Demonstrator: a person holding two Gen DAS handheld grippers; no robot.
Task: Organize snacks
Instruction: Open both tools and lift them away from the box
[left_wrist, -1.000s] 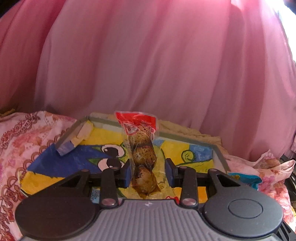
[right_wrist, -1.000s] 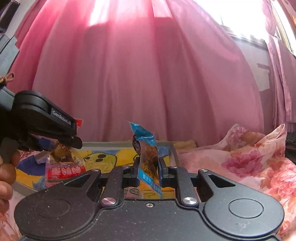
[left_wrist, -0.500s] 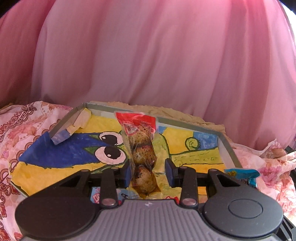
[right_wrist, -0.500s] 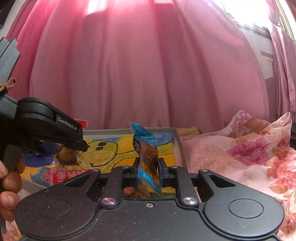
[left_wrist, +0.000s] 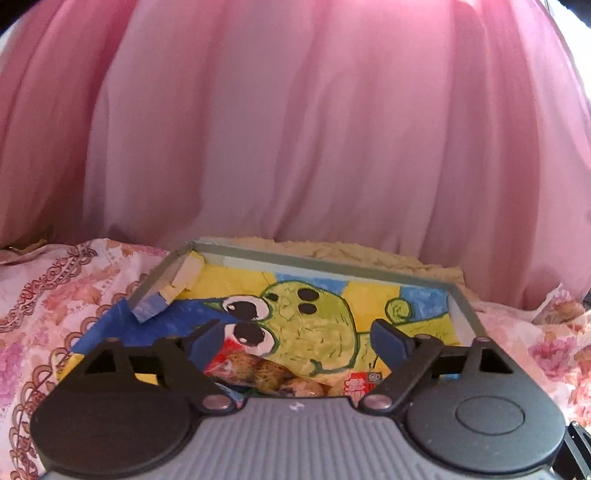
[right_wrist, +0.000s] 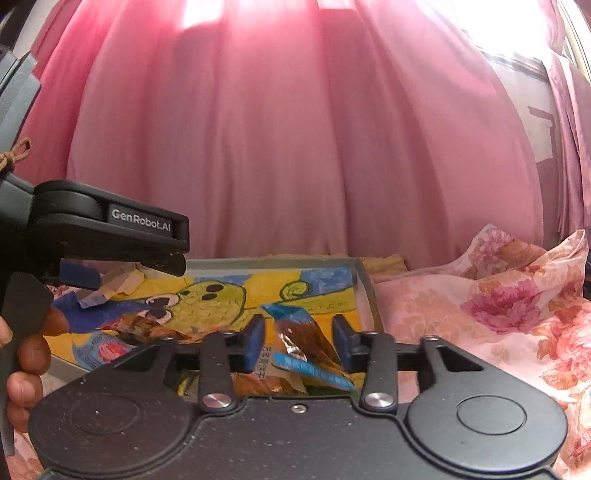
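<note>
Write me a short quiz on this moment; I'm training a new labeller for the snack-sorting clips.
1. True or false: the left tool is clamped on the egg pack.
2. Where does the egg pack lie? A) in the painted tray B) in a basket C) on a shelf
3. Short answer: is the right tool open or shut, with the blue packet between its fingers?

Key: 1 false, it is open above the pack; 2 A; 3 open.
</note>
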